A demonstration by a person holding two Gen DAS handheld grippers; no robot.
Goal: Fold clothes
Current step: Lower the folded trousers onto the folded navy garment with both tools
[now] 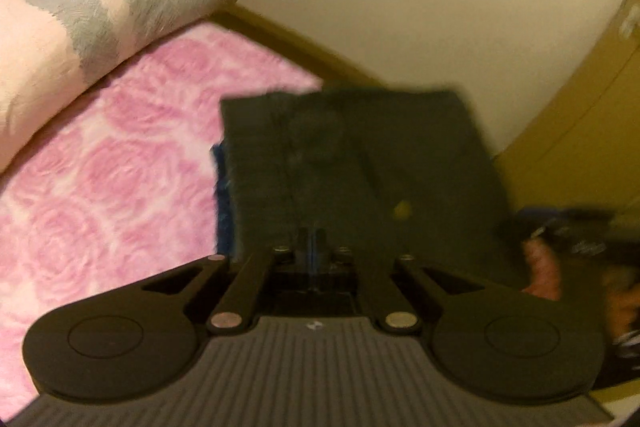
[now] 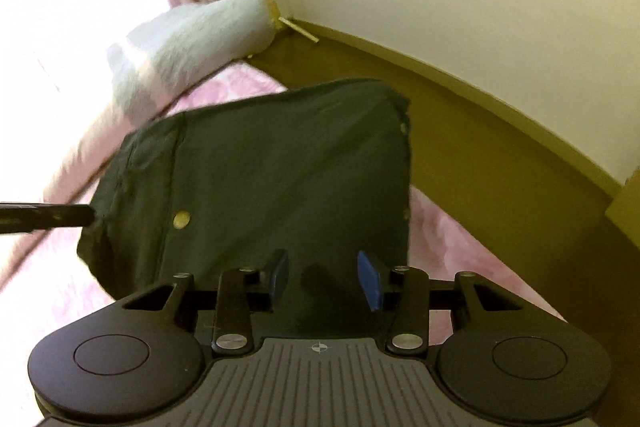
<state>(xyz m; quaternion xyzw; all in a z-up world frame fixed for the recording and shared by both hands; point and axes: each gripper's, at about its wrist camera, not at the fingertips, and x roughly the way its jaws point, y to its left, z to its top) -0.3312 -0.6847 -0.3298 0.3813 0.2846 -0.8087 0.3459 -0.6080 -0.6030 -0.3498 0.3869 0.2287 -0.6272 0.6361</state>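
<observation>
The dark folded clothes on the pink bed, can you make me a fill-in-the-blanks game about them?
1. The dark garment lies on a ____ flowery blanket.
2. The small round button on it is ____ in colour.
3. The right gripper has ____ finger pads.
4. The left gripper is ____.

Missing words: pink; yellow; blue; shut

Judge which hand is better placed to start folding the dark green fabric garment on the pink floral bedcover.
Left: left gripper is shut, seemingly pinching the dark green garment at its side; right gripper hovers open over the near edge.
</observation>
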